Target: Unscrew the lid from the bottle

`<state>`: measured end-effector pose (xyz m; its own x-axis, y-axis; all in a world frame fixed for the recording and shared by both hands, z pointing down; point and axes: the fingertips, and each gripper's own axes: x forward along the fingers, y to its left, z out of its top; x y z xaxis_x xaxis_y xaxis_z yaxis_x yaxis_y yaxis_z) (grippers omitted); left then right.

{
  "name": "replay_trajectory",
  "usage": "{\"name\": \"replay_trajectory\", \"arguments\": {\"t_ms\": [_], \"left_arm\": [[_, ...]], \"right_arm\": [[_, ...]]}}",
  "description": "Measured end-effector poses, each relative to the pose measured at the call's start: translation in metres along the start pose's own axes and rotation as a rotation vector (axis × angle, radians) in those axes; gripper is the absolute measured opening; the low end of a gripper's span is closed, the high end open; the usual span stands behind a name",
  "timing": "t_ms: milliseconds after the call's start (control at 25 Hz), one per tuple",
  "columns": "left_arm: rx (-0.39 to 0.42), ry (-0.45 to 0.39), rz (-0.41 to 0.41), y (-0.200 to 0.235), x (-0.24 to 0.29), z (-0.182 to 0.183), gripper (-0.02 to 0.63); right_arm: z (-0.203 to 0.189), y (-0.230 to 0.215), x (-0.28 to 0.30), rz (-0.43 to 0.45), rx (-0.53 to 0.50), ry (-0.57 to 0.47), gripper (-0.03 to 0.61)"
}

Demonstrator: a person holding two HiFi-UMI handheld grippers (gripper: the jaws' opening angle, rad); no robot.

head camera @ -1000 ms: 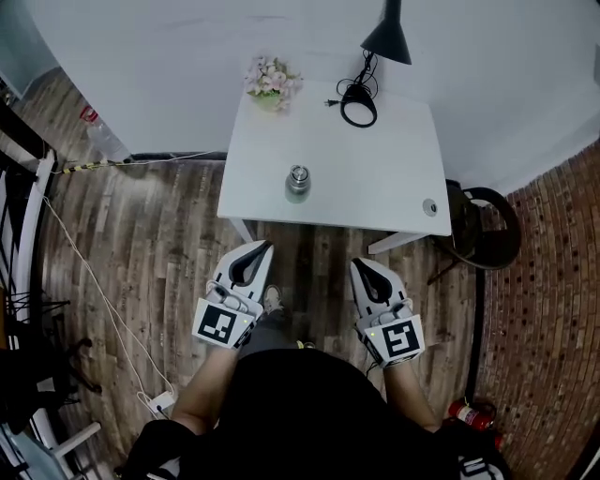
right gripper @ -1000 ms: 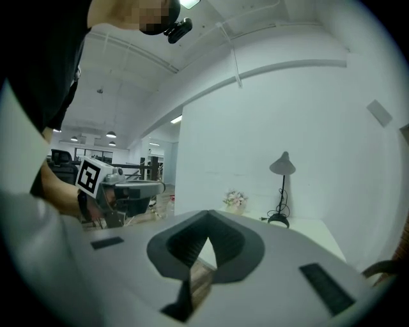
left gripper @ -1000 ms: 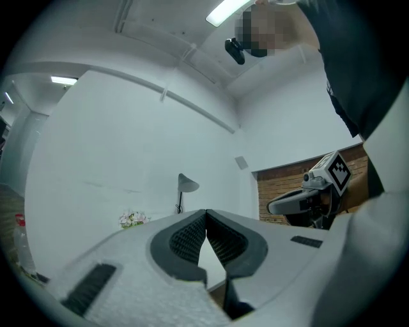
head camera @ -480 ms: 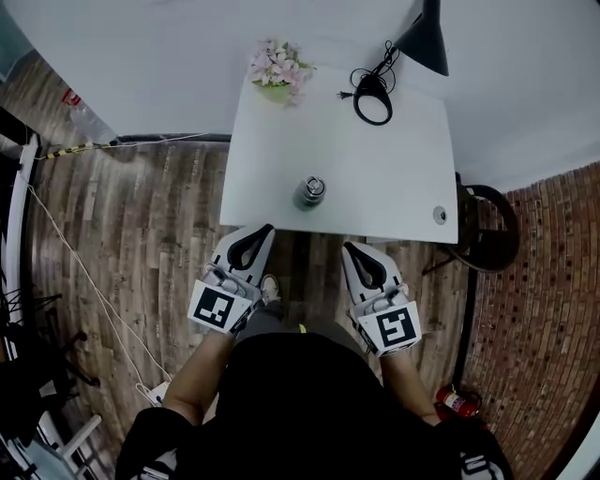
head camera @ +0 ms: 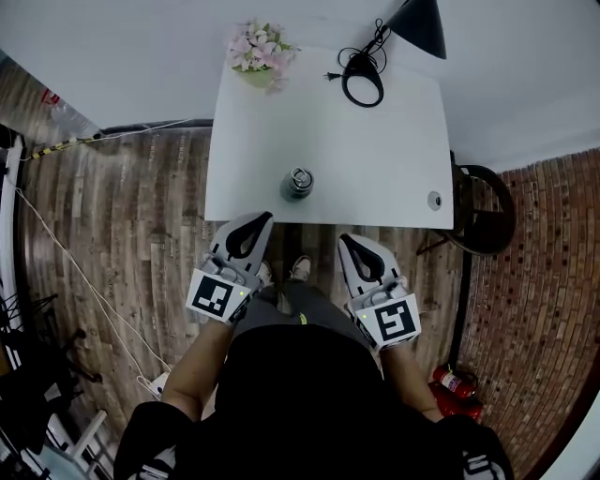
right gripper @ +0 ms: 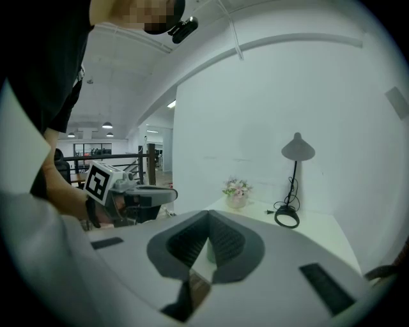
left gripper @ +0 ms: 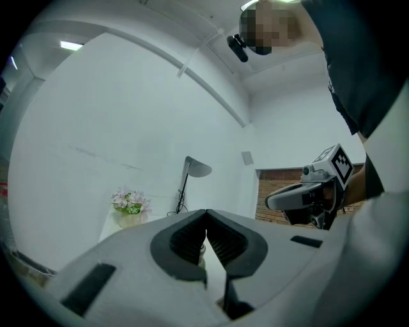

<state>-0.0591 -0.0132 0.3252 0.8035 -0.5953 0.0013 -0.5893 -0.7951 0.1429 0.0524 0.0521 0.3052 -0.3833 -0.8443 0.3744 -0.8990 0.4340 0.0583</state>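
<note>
Your left hand-held gripper (head camera: 264, 219) and right hand-held gripper (head camera: 344, 240) are clenched empty (lower centre); open both before reaching the bottle (head camera: 298, 184).

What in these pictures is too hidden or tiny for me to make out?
- Bottle: mostly hidden behind the shut left claw and right claw in their own views.
- Lamp: head view, top cut off by the edge.
- Small round thing: head view, too small to identify.
</note>
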Motion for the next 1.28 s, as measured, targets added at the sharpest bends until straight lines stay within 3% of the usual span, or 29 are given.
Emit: {"name": "replay_trajectory", "arguments": {"t_ms": [240,400,640,800,1040,1160,1280], "left_arm": [[0.05,0.005,0.027,-0.004,0.019,0.011,0.023],[0.026,0.044,0.037,-0.004,0.022,0.006,0.023],[0.002,0.103,0.026,0.001,0.027,-0.028,0.023],[-0.034,0.177,-0.067,-0.003,0.044,-0.066,0.025],[-0.037,0.186,-0.076,0.011,0.058,-0.095,0.029],[-0.052,0.194,-0.091,0.015,0.064,-0.11,0.131],[-0.057,0.2,-0.11,0.016,0.071,-0.123,0.162]], "right_arm": [[0.012,-0.01,0.016,0.069,-0.01,-0.061,0.014],[0.015,-0.012,0.027,0.103,-0.011,-0.081,0.014],[-0.001,-0.019,0.04,0.112,0.017,-0.071,0.014],[-0.022,-0.031,0.052,0.102,0.041,-0.042,0.014],[-0.037,-0.036,0.075,0.098,0.041,-0.053,0.014],[-0.042,-0.035,0.082,0.101,0.042,-0.062,0.014],[-0.047,-0.035,0.085,0.103,0.037,-0.053,0.014]]}}
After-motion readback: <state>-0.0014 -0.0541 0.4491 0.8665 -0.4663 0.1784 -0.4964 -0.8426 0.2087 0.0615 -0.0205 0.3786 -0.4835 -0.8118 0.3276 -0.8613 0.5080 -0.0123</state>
